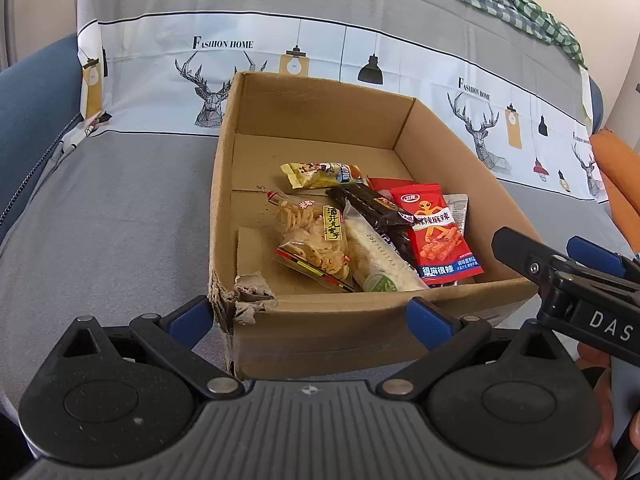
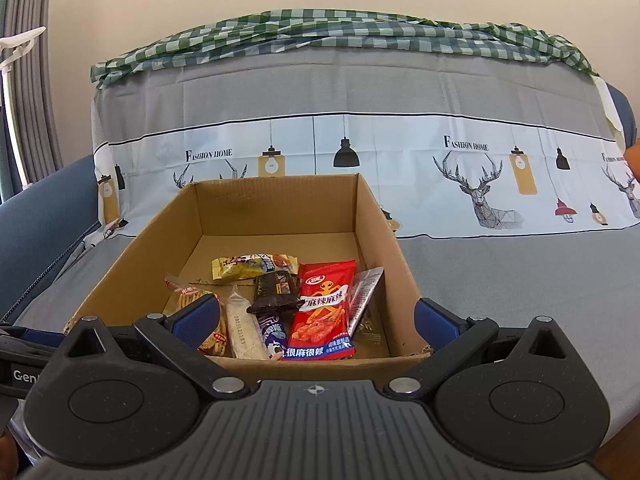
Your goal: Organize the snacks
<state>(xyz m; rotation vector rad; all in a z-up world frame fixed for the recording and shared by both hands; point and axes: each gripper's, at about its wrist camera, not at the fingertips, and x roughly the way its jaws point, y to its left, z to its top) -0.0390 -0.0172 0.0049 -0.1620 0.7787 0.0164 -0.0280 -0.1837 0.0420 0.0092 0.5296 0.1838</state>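
An open cardboard box (image 1: 308, 332) (image 2: 136, 264) sits on a grey-covered sofa seat. Inside lie several snack packets: a red spicy-strip packet (image 1: 436, 232) (image 2: 324, 312), a yellow packet (image 1: 320, 174) (image 2: 252, 266), a clear bag of ring crackers (image 1: 312, 240), a white wrapped bar (image 1: 376, 256) (image 2: 244, 328) and a dark packet (image 1: 376, 206) (image 2: 276, 288). My left gripper (image 1: 312, 316) stands open in front of the box's near wall, holding nothing. My right gripper (image 2: 316, 320) is open at the box's near rim, empty; it also shows at the right edge of the left wrist view (image 1: 560, 260).
The sofa cover (image 2: 480, 280) is grey with a white band printed with deer and lamps. A green checked cloth (image 2: 340, 32) lies along the backrest top. The box's near-left corner (image 1: 244, 300) is torn. An orange item (image 1: 616, 168) sits far right.
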